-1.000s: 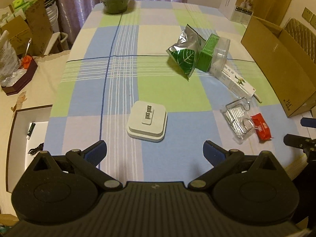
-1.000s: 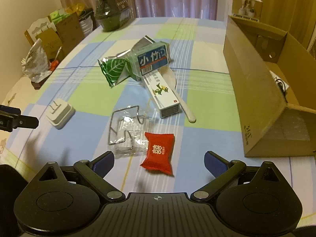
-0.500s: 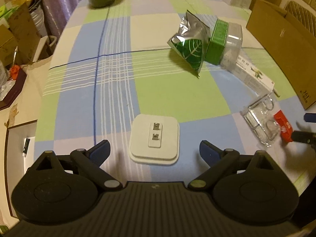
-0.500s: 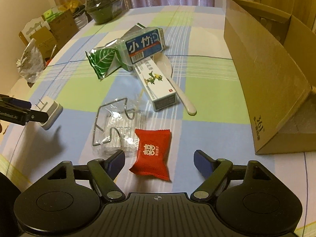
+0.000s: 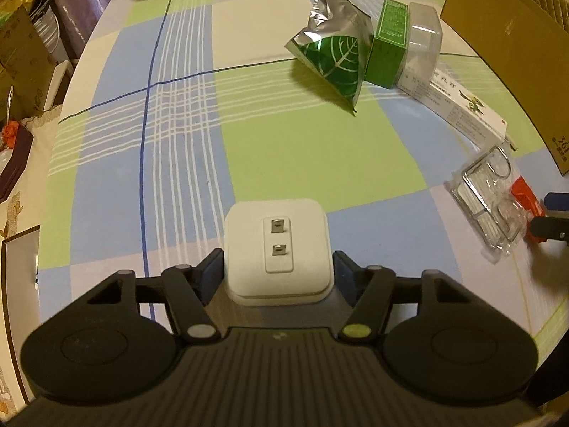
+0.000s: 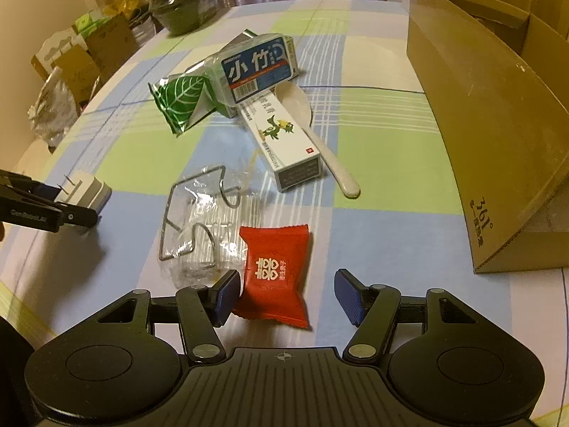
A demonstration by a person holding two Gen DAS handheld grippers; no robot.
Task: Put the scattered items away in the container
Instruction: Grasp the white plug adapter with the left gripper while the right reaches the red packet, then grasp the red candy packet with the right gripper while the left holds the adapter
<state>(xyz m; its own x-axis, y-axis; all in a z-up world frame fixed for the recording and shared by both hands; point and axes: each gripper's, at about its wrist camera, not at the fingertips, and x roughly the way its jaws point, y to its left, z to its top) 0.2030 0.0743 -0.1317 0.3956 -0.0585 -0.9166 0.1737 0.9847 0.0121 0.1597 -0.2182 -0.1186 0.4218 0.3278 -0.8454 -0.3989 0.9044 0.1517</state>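
Note:
A white plug adapter (image 5: 277, 249) lies prongs-up on the checked tablecloth. My left gripper (image 5: 277, 270) straddles it, its jaws closing, and both pads touch the adapter's sides. A red sweet packet (image 6: 274, 274) lies between the fingers of my right gripper (image 6: 288, 297), whose jaws are closing. Its left pad (image 6: 225, 293) meets the packet's edge, while the right pad stands clear of it. The open cardboard box (image 6: 498, 142) stands at the right. From the right wrist, the left gripper (image 6: 71, 213) shows beside the adapter (image 6: 89, 192).
Loose on the cloth are a clear bag with a wire hook (image 6: 202, 227), a long white box (image 6: 284, 142), a white spoon (image 6: 313, 131), a green leaf pouch (image 6: 181, 103) and a blue-labelled box (image 6: 256, 67). Cartons and bags line the table's left edge.
My left gripper came down over the adapter and its jaws narrowed onto it. The right gripper sank toward the red packet and its jaws narrowed around it.

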